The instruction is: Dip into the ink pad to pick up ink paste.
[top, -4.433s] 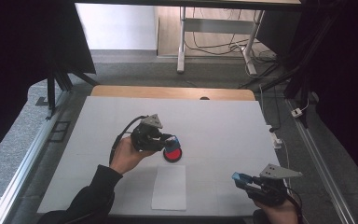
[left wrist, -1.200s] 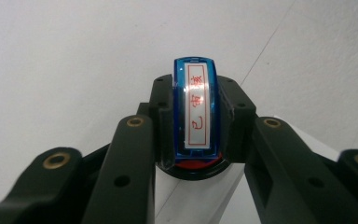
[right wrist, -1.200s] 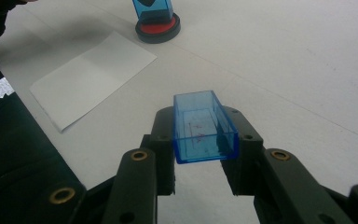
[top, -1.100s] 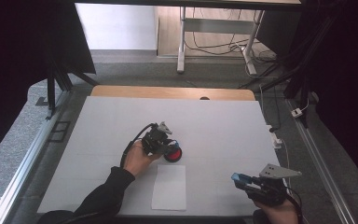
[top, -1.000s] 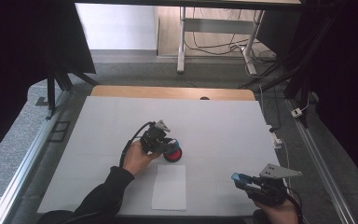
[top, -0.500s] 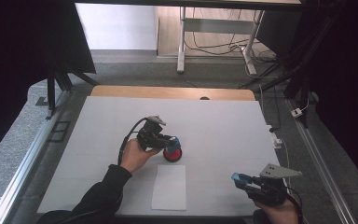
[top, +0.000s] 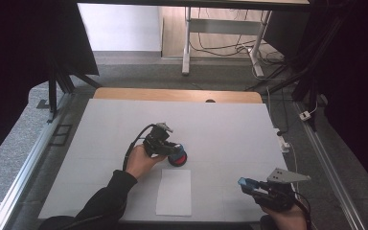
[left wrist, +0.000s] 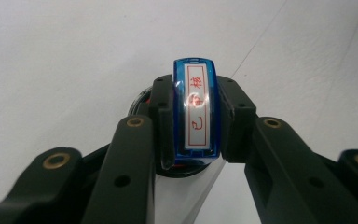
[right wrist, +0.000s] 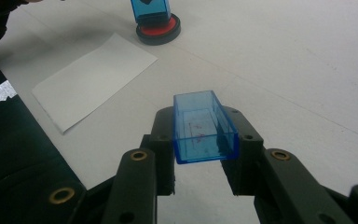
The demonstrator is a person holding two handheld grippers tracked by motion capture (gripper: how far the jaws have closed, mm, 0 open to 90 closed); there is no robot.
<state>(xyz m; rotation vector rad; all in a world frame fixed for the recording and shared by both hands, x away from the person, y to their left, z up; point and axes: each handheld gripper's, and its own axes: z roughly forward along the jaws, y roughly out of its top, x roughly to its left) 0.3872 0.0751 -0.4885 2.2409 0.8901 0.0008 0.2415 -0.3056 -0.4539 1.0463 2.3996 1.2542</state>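
Blue clear stamp [left wrist: 195, 112] with white label and red characters, black-rimmed red ink pad [right wrist: 158, 29], blue see-through cap [right wrist: 203, 127], plain white paper sheet [top: 174, 191], white worktop [top: 230, 129] with tan far edge, black jaws with brass-coloured rivets.

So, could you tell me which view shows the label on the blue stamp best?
The left gripper view: the stamp sits clamped between the jaws, its red-lettered label facing the camera. The high view shows it small over the red ink pad; the right gripper view shows its lower body.
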